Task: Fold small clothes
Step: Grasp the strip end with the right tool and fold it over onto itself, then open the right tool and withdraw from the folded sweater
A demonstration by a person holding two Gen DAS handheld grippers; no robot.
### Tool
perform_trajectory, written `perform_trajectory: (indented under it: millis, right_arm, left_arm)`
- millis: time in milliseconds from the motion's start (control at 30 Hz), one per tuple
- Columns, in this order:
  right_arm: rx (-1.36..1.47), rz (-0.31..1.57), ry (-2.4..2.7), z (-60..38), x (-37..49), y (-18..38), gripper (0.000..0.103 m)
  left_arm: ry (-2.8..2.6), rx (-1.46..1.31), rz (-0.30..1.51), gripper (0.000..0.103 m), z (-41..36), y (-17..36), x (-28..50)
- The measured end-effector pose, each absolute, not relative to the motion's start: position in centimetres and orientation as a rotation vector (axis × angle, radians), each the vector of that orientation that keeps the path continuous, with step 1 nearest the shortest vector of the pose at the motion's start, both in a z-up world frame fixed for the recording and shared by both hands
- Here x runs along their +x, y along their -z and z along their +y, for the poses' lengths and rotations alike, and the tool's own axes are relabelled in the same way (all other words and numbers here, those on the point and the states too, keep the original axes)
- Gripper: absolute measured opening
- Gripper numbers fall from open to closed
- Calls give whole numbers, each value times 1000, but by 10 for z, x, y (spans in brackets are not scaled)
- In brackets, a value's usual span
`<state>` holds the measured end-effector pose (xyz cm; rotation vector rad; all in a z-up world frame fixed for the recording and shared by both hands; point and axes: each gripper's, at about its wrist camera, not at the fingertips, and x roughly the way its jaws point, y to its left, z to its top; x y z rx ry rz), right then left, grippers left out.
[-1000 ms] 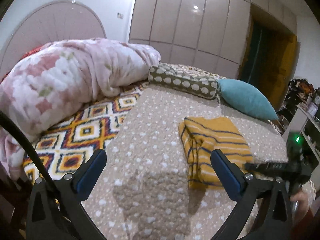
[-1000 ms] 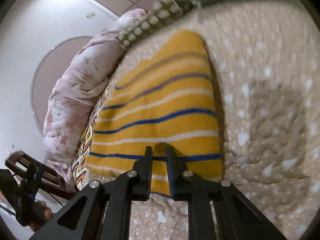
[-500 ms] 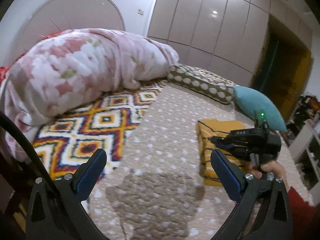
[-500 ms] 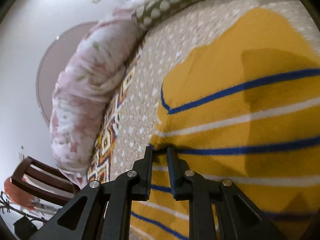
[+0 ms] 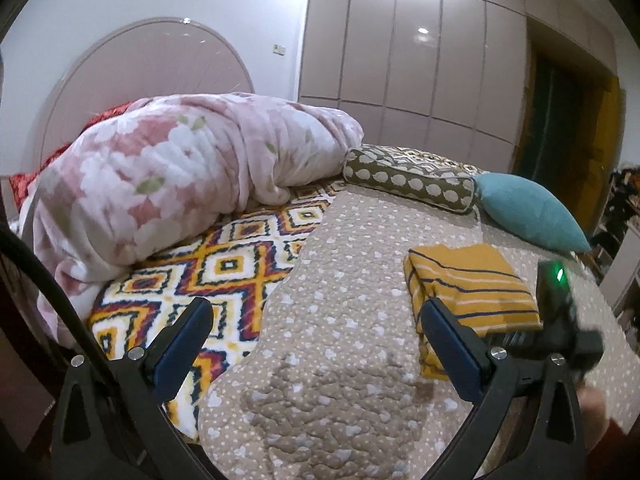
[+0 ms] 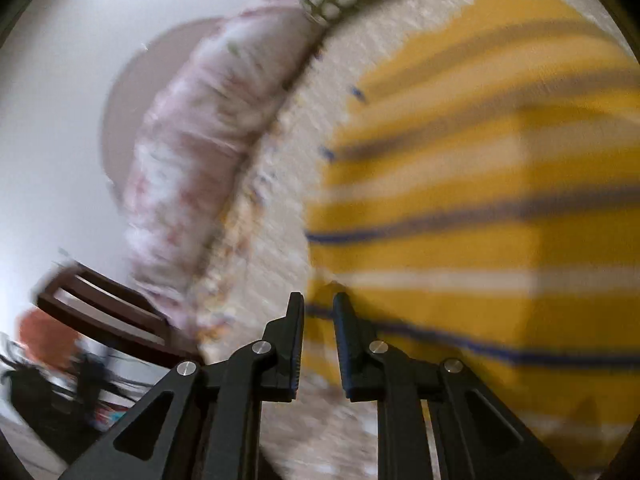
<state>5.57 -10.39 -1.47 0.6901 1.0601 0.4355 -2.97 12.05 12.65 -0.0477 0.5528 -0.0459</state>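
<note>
Currently listed: folded striped yellow garment (image 5: pixel 468 288) flat on dotted bedspread (image 5: pixel 344 320), long axis running away from right gripper (image 6: pixel 319 304) narrowed at its near edge, grasp unconfirmed through blur; left gripper (image 5: pixel 316 332) released, farther off.

It was a home bedroom: a bed (image 5: pixel 360 320) with an arched headboard (image 5: pixel 152 80), floral blanket (image 5: pixel 180 184), cushions, and a fitted wardrobe wall (image 5: pixel 420 64).

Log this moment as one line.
left claw: open, empty | right claw: narrow gap over yellow striped garment edge, grip unclear | garment: folded on bed
</note>
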Motion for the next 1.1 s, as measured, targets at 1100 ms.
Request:
perform_trajectory:
  millis: [1100]
  right_arm:
    - [344, 926, 201, -212, -98, -14, 36]
  left_arm:
    - [280, 48, 1009, 103, 9, -9, -19]
